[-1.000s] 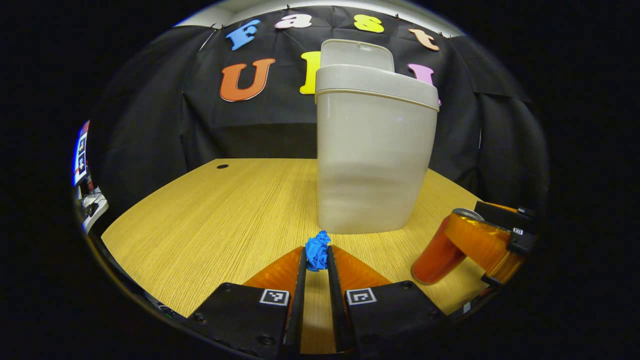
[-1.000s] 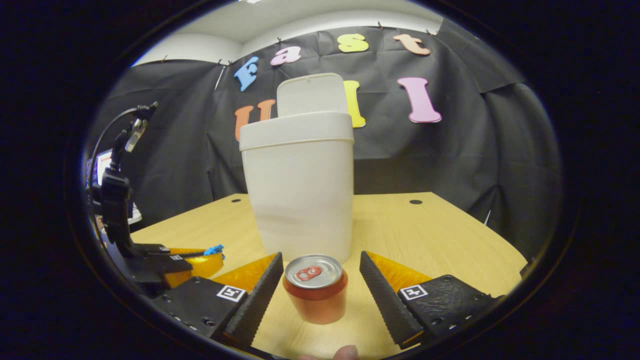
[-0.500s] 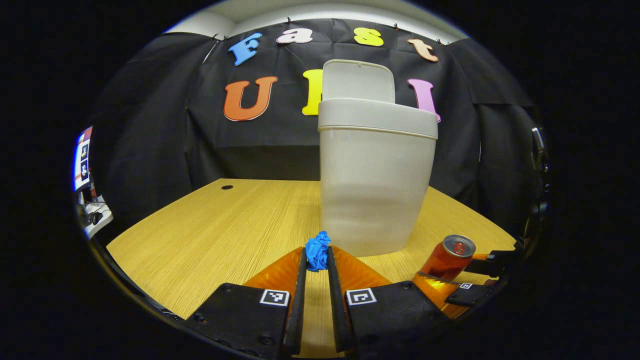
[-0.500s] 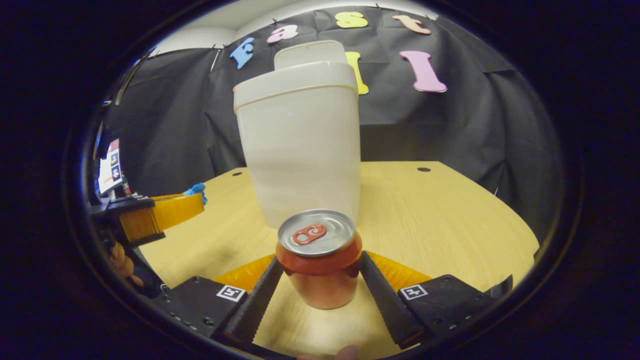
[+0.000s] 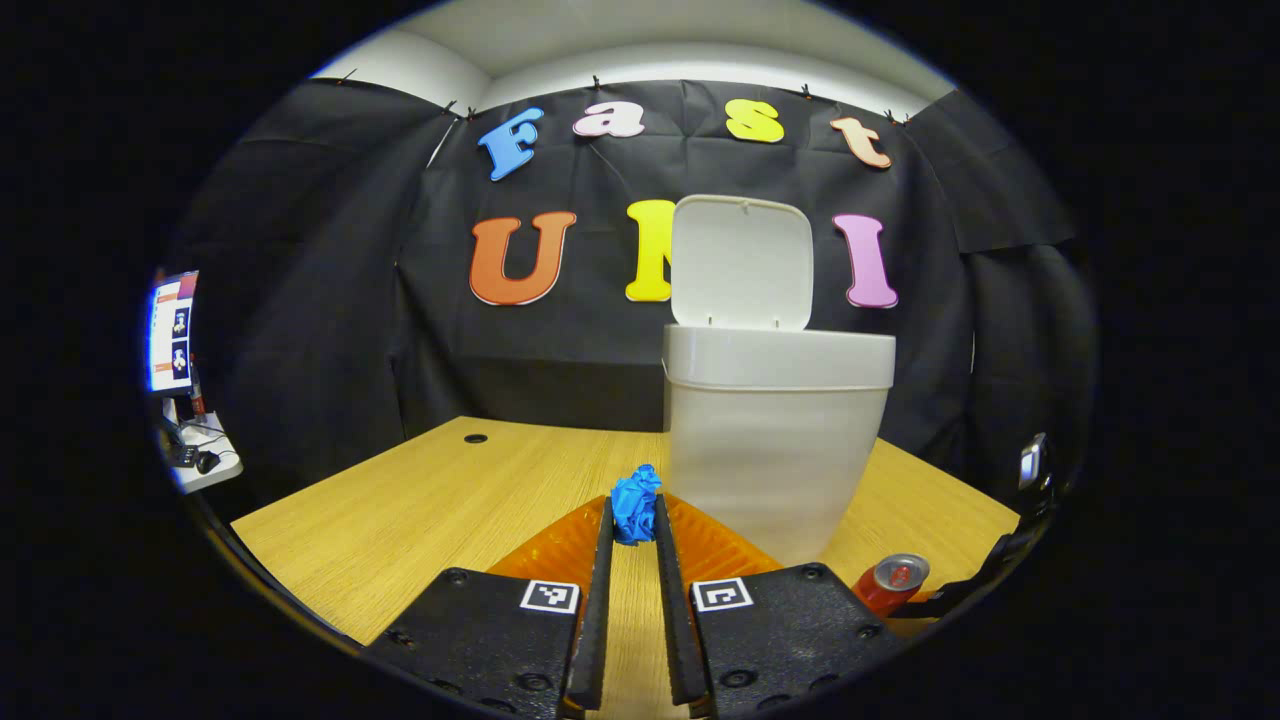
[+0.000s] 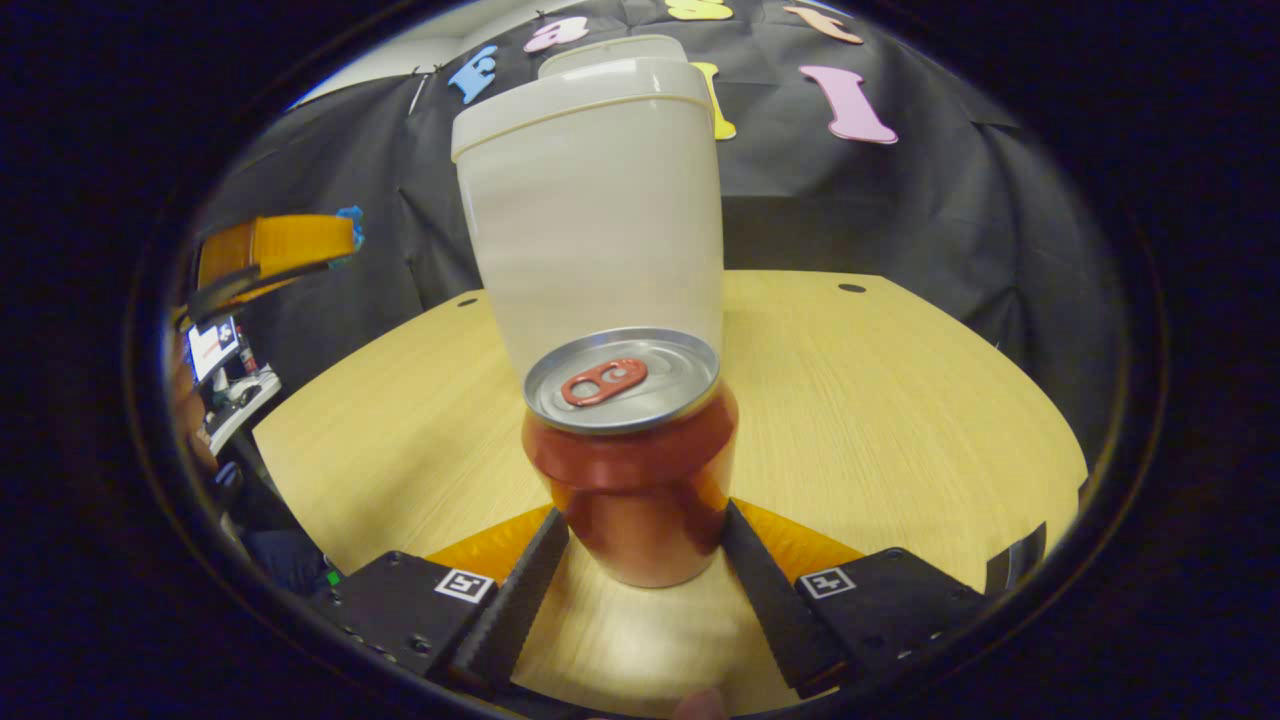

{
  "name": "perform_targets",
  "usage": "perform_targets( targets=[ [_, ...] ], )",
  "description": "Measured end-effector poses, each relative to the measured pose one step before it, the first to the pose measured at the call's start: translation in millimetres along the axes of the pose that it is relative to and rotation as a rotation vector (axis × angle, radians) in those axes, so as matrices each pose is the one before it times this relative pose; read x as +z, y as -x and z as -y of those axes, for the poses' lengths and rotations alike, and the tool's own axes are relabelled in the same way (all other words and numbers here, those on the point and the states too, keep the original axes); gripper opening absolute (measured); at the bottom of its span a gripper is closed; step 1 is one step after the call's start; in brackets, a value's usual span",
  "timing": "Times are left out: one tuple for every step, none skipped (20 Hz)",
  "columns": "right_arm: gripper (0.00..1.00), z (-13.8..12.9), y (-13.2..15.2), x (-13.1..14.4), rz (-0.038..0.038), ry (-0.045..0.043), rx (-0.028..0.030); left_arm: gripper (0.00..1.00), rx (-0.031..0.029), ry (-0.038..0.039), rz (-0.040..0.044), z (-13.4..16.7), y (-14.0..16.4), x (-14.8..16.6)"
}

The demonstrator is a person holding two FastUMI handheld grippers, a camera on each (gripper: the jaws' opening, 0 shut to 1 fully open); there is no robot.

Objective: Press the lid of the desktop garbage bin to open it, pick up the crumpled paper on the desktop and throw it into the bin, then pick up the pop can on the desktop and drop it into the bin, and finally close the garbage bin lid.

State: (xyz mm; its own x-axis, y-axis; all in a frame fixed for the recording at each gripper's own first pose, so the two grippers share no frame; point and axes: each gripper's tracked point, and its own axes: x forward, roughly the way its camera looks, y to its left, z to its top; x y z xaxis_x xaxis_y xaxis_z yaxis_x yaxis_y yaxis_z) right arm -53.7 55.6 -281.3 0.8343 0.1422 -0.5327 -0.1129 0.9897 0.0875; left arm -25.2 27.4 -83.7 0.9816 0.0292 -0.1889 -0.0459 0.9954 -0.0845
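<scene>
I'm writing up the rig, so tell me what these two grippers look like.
The left gripper and right gripper match: black blocky bodies with screw holes, a small square black-and-white marker on each half, and translucent orange plastic behind two long fingers with ribbed inner faces.

In the left gripper view the bin (image 5: pixel 778 450) stands at rim height, so its inside is hidden, and its foot is covered by the left gripper (image 5: pixel 632 525). The can (image 5: pixel 892 584) is mostly cut off at the lower right edge. In the right gripper view the can (image 6: pixel 630 460) hides the bin's (image 6: pixel 595 210) base.
</scene>
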Motion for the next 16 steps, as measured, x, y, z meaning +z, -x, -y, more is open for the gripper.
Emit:
perform_targets(
  targets=[
    [0.93, 0.12, 0.77, 0.75, 0.00059, -0.00179, -0.00003, 0.27, -0.00764, 0.00326, 0.02369, 3.20, -1.50, 11.85],
    [0.88, -0.22, 1.73, 0.48, -0.00541, -0.00658, 0.00644, 0.27, -0.00391, -0.00144, 0.02328, 3.58, 0.15, 10.47],
    [0.86, -0.43, -0.17, -0.41, -0.00288, -0.00498, 0.00678, 0.27, -0.00151, -0.00618, 0.02433, 1.26, -1.15, 11.53],
    [0.84, -0.51, 0.15, 0.69, -0.00207, -0.00359, 0.00744, 0.27, -0.00267, -0.00747, 0.02408, 0.70, -1.56, 9.79],
    [0.83, -0.64, 1.57, -1.17, -0.00165, -0.00102, 0.00939, 0.27, -0.00743, -0.00648, 0.02265, 2.56, -2.56, 9.90],
    [0.82, 0.54, 1.91, 1.39, -0.00009, 0.00362, 0.00563, 0.27, -0.00840, -0.00627, 0.01860, 2.51, -2.69, 8.20],
    [0.82, -0.21, 2.87, 2.02, 0.00603, 0.00734, 0.00796, 0.27, -0.01003, -0.00492, 0.01554, 3.78, -1.78, 7.56],
    [0.82, -0.09, 1.96, 3.08, 0.00986, 0.01135, 0.00441, 0.27, -0.00879, -0.00034, 0.01654, 2.71, -3.15, 7.43],
    [0.81, 0.45, 1.24, 1.55, 0.00930, 0.01117, -0.00069, 0.27, -0.01247, 0.00388, 0.01510, 4.44, -2.95, 8.88],
    [0.80, 1.04, 1.95, 2.60, 0.00926, 0.00534, 0.00298, 0.27, -0.01542, 0.00032, 0.01560, 5.39, -3.50, 8.41],
    [0.81, 0.59, 0.80, 2.38, 0.00821, 0.00137, 0.00544, 0.27, -0.00665, -0.00401, 0.01848, 3.04, -4.72, 9.36],
    [0.80, 0.97, 1.47, 3.28, 0.00797, 0.00299, 0.00478, 0.27, -0.00616, -0.01335, 0.02103, 1.42, -4.94, 9.32],
    [0.80, 1.71, 1.47, 1.42, 0.00830, 0.00634, 0.00258, 0.27, 0.00430, -0.01207, 0.02582, -1.09, -6.70, 9.79],
    [0.80, 3.17, 1.34, 4.33, 0.01346, 0.00171, -0.00273, 0.27, 0.00510, -0.00407, 0.02126, -1.42, -8.03, 6.94],
    [0.80, 3.50, 2.55, 4.46, 0.01512, -0.00470, -0.00299, 0.27, -0.00848, 0.00241, 0.00692, 1.57, -9.02, 3.69],
    [0.80, 2.10, 2.53, 6.06, 0.02081, -0.01661, 0.00742, 0.28, -0.00779, 0.00630, -0.00312, 2.87, -7.61, 0.14]
  ],
)
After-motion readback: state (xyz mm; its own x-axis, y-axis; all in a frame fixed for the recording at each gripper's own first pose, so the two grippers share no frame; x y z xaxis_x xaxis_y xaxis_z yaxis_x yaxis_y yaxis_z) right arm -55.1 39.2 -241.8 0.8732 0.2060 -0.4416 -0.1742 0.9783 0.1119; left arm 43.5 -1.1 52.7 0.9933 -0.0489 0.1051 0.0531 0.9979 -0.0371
